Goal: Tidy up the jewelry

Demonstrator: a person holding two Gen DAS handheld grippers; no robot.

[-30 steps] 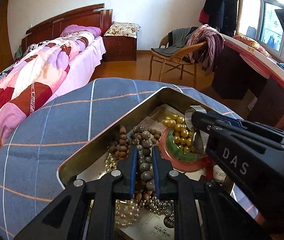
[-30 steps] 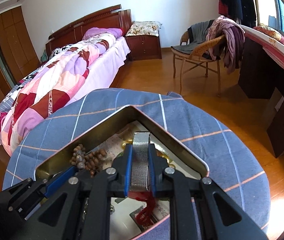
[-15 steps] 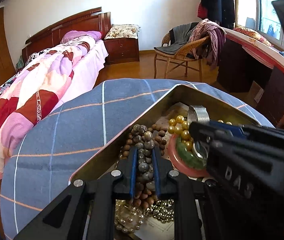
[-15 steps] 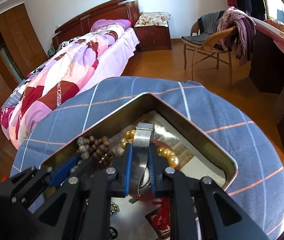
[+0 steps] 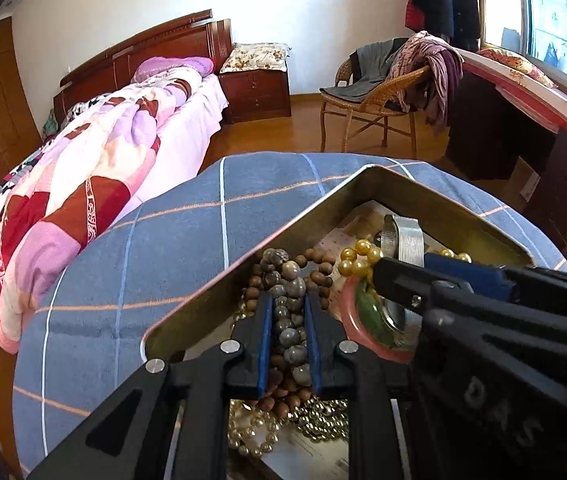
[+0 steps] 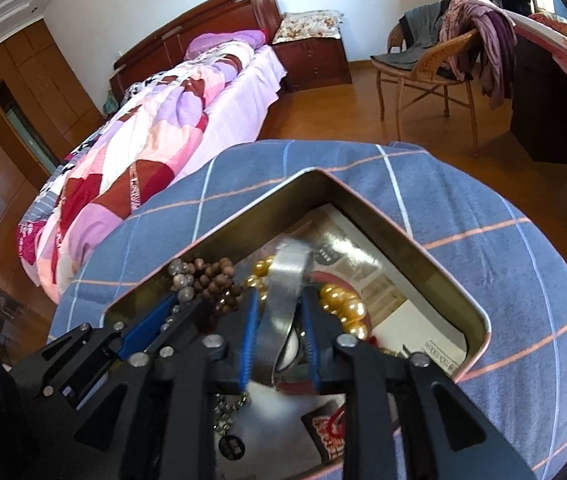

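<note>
We hold both grippers low over the rectangular gold-coloured metal tin (image 6: 439, 258) on the blue checked cloth (image 5: 131, 264), so each piece lands inside. The right gripper (image 6: 279, 312) has just been opening; the silver mesh watch band (image 6: 285, 280) leans loose between its jaws. The left gripper (image 5: 288, 322), also just opening slightly, stands narrow around the grey stone bead string (image 5: 287, 300); we cannot tell if the pads still touch it. Yellow pearl beads (image 6: 343, 304) and a pink-green bangle (image 5: 363, 312) lie beside them.

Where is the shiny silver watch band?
In the right wrist view, the silver watch band sits between the right gripper's fingers, inside the metal tin, beside the gold beads.
</note>
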